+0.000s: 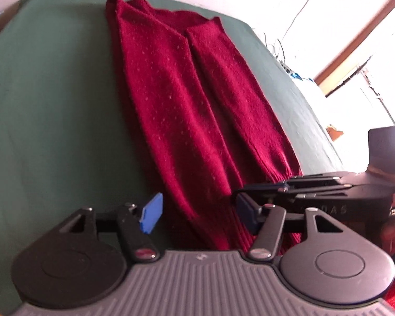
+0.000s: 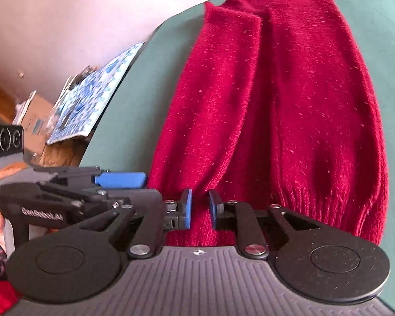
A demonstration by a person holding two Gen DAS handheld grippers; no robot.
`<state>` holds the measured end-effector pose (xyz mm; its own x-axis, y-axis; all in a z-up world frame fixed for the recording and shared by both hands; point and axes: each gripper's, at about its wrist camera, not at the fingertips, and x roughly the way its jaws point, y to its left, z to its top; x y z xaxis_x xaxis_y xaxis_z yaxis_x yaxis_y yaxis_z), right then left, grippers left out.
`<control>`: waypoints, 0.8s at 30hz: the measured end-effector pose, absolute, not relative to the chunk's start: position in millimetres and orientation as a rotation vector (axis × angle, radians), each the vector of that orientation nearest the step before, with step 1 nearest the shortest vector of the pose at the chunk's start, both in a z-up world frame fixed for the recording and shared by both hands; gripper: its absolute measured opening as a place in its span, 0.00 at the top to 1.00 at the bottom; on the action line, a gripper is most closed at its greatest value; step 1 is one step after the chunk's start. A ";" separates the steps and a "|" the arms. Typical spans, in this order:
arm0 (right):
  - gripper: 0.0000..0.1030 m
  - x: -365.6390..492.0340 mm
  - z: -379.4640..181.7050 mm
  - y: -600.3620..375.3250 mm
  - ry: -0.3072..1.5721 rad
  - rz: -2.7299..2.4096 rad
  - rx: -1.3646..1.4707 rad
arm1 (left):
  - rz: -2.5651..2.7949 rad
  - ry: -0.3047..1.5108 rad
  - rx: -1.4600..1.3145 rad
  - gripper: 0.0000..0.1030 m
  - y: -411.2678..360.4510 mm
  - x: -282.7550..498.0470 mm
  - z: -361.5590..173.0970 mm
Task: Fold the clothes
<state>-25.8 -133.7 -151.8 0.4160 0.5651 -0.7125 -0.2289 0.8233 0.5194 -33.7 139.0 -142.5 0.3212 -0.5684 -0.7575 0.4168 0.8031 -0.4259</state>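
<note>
The red sweater [image 2: 289, 105] lies lengthwise on the green worktop [image 1: 52, 105], hem nearest both hands, so the right hand-held gripper [image 2: 199, 212] sits narrowly parted over the hem while the left hand-held gripper [image 1: 197, 212] is spread, gripping nothing.

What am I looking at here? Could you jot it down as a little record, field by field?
Garment: red sweater, lying lengthwise, both sides folded in towards the middle
Surface: green cover
Left tongs: open, at the ribbed hem, pads clear of the knit
Right tongs: narrow gap, hem fabric between the pads, grip not certain
Both tongs: side by side at the near hem
Beside the table: blue patterned cloth and cardboard box
Fold stage: sides done, no lengthwise fold yet
</note>
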 end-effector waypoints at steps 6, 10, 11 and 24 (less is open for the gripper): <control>0.90 -23.0 -155.7 -135.0 1.040 0.537 0.363 | -0.623 1.068 -0.164 0.57 133.4 -33.4 -145.8; 0.94 -25.0 -155.1 -141.0 1.033 0.544 0.375 | -0.602 1.077 -0.192 0.88 136.4 -28.4 -150.0; 0.94 -25.9 -154.6 -142.0 1.029 0.547 0.377 | -0.602 1.080 -0.220 0.89 139.9 -27.1 -150.7; 0.95 -32.5 -132.0 -146.7 1.018 0.637 0.472 | -0.622 1.028 -0.286 1.00 170.1 -31.5 -124.4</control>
<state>-32.5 -146.7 -132.0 0.3734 0.6833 -0.6274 -0.2660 0.7268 0.6332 -31.5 170.1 -124.4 0.3651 -0.6047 -0.7079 0.3459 0.7940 -0.4999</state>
